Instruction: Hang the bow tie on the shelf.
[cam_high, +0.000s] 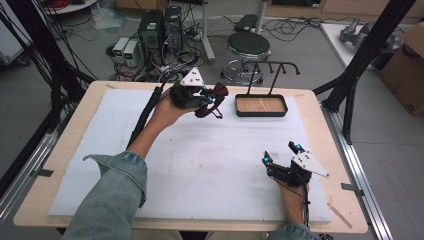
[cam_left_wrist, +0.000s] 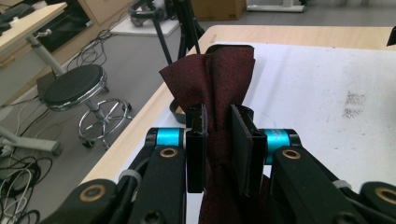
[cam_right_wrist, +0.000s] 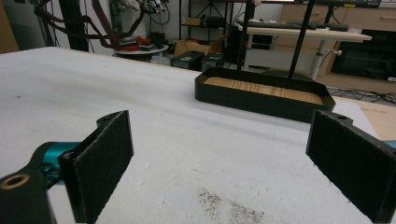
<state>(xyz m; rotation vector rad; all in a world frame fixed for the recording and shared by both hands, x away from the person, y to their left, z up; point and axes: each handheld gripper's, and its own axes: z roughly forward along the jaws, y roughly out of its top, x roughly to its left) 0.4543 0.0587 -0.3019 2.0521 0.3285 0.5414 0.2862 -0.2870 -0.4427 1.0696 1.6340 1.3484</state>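
Note:
A dark red bow tie (cam_high: 212, 98) hangs above the white mat, pinched at its knot by my left gripper (cam_high: 209, 100), which is held up at the back centre of the table. In the left gripper view the black pads (cam_left_wrist: 243, 149) press on the tie's (cam_left_wrist: 219, 88) narrow middle and its wings fan out beyond them. A black tray with a wooden floor (cam_high: 261, 106) and a hanger rack stands just right of the tie. My right gripper (cam_high: 281, 153) rests on the mat near the front right, its jaws wide apart with nothing between them, facing the tray (cam_right_wrist: 261, 95).
The white foam mat (cam_high: 200, 155) covers most of the wooden table. A black stool (cam_high: 248, 47) and computer cases with cables stand on the floor behind the table. Black frame posts rise at both sides, and a cardboard box (cam_high: 407, 70) sits at the far right.

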